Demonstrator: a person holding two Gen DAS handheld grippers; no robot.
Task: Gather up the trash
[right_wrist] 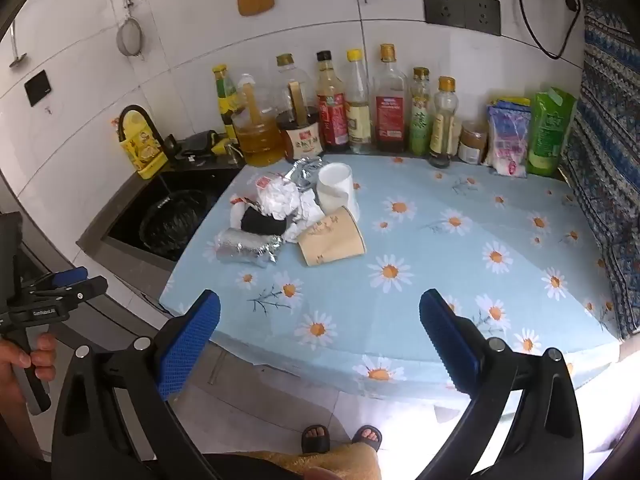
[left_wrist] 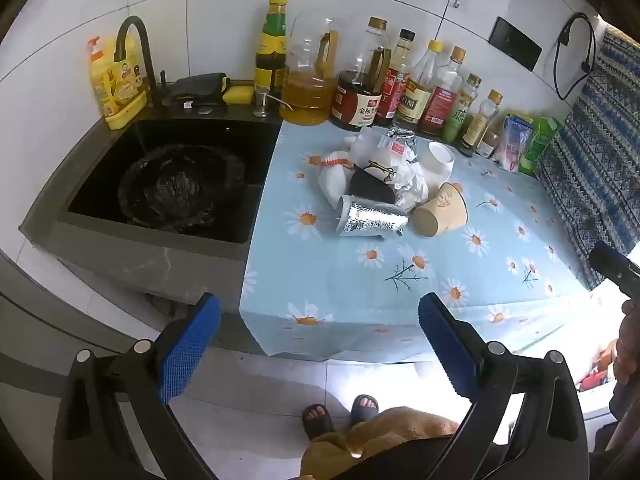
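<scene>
A heap of trash lies on the daisy-print tablecloth [left_wrist: 440, 280] [right_wrist: 440, 260]: a silver foil bag [left_wrist: 372, 218] [right_wrist: 248, 250], a brown paper cup [left_wrist: 440, 212] [right_wrist: 332, 242] on its side, a white paper cup [left_wrist: 440, 160] [right_wrist: 336, 190], crumpled white wrappers [left_wrist: 408, 176] [right_wrist: 280, 196] and a black piece [left_wrist: 370, 186] [right_wrist: 262, 222]. To its left, a black bag [left_wrist: 180, 188] [right_wrist: 172, 216] lines the dark sink. My left gripper [left_wrist: 320, 320] [right_wrist: 68, 284] and right gripper [right_wrist: 320, 312] hang open and empty over the table's front edge, well short of the heap.
Several sauce and oil bottles [left_wrist: 360, 80] [right_wrist: 360, 108] line the tiled wall behind the heap. A faucet [left_wrist: 136, 48] and yellow dish soap [left_wrist: 112, 80] stand by the sink. Patterned cloth [left_wrist: 600, 140] [right_wrist: 600, 140] borders the right side. The person's slippered feet [left_wrist: 340, 412] stand below.
</scene>
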